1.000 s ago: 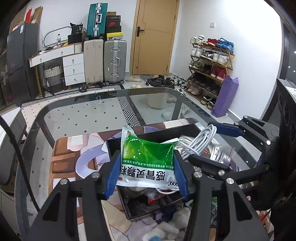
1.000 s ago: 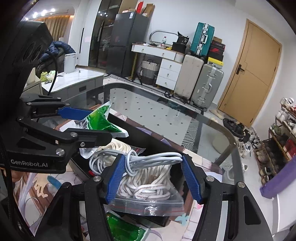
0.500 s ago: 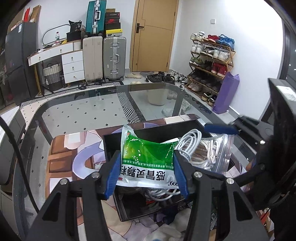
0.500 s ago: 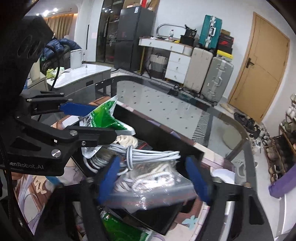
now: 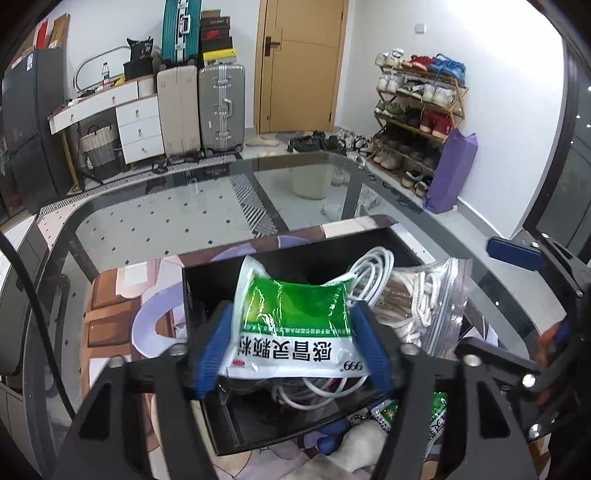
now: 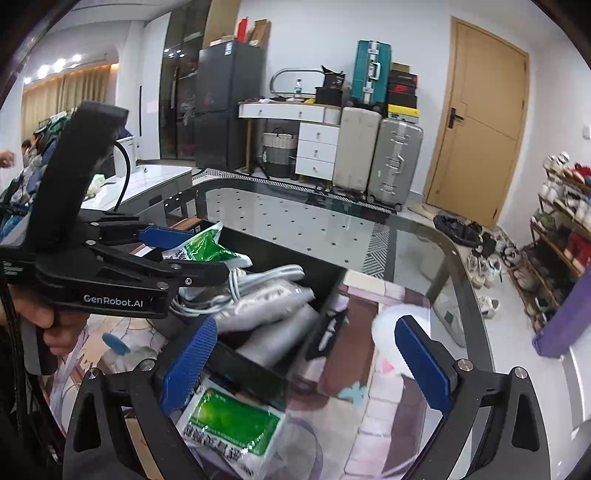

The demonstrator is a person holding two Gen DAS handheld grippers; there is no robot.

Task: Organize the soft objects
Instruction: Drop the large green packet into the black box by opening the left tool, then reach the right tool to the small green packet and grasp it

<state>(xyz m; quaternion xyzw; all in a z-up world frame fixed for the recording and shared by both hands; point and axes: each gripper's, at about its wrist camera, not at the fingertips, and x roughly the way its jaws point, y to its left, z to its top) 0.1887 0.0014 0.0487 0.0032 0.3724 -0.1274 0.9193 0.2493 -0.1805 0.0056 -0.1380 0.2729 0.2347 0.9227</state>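
The left gripper (image 5: 295,343) has its blue-padded fingers (image 5: 212,350) closed narrowly on a green-and-white plastic sachet pack (image 5: 295,325), pinching it by both side edges above the open black rectangular box (image 5: 207,295) that sits on the glass-topped counter (image 5: 166,221). The pack's white lower band carries large black Chinese characters, seen upside down in the left wrist view, with "999" printed at one corner and a small red mark at the other. From the right wrist view the same pack (image 6: 205,247) shows just past the left gripper's black body, which bears the white lettering "GenRobot.AI" (image 6: 112,301). The right gripper (image 6: 308,360) has its fingers (image 6: 192,362) spread wide with nothing between them, held over the near corner of the box. Inside the box lie a coiled white cable (image 5: 369,273) and a clear zip-seal plastic bag of white rope (image 5: 424,306), the bag leaning against the box's right wall. A second green-and-white sachet pack (image 6: 232,432) with the same kind of Chinese print lies flat on the illustrated pastel mat (image 6: 369,406) beside the box, just below the right gripper's left finger. In the background, a stack of shoe boxes (image 5: 216,35) stands above a beige and a silver hard-shell suitcase (image 5: 221,107), the top box showing a red logo too small to read.
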